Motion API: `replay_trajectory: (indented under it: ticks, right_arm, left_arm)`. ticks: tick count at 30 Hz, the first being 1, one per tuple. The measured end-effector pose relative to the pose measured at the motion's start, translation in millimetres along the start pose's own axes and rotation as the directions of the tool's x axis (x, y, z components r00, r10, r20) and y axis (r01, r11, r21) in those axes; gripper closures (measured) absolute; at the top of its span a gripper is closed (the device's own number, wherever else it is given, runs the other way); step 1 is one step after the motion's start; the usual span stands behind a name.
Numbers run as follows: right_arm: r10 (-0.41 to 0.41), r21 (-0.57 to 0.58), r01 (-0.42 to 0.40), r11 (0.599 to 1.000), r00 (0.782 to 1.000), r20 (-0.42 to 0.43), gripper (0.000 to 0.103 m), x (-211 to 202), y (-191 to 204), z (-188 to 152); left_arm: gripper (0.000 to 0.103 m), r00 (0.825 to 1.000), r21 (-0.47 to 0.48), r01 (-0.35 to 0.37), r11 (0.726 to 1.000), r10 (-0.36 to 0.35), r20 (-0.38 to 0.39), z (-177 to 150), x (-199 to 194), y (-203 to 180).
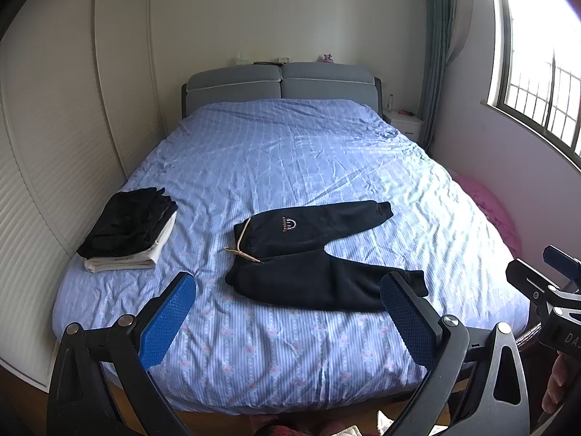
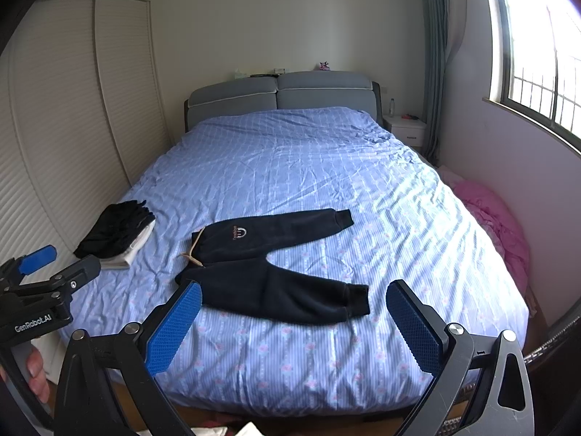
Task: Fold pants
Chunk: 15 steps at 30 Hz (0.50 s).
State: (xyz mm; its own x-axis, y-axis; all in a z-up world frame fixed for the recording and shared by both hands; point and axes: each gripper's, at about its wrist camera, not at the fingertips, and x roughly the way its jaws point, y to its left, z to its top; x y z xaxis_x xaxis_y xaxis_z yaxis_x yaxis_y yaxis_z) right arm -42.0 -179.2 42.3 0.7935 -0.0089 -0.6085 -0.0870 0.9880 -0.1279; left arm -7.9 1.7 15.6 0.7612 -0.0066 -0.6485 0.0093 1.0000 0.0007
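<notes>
Small black pants (image 1: 312,254) (image 2: 268,265) lie flat on the blue striped bedspread (image 1: 290,152) (image 2: 308,152), waistband with a beige drawstring to the left, both legs spread toward the right. My left gripper (image 1: 287,290) hovers open above the bed's near end, short of the pants, nothing between its blue pads (image 1: 167,319). My right gripper (image 2: 294,298) is likewise open and empty, held off the bed in front of the pants. Each gripper shows at the edge of the other's view, the right gripper (image 1: 544,279) and the left gripper (image 2: 47,269).
A stack of folded clothes (image 1: 127,232) (image 2: 116,232), black on white, sits at the bed's left side. Closet doors (image 1: 54,145) line the left wall. A pink heap (image 2: 501,229) lies between bed and window wall. A white nightstand (image 2: 406,129) stands beside the grey headboard (image 2: 283,98).
</notes>
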Motion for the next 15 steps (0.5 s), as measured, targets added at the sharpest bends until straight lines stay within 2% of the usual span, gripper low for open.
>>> replay_trajectory:
  ticks: [15]
  right_arm:
    - [0.003,0.002,-0.003,1.000,1.000,-0.003,0.000,1.7,2.4,-3.1]
  left_arm:
    - [0.000,1.000,0.005,-0.007,1.000,0.007,0.010,-0.6,0.8,-1.3]
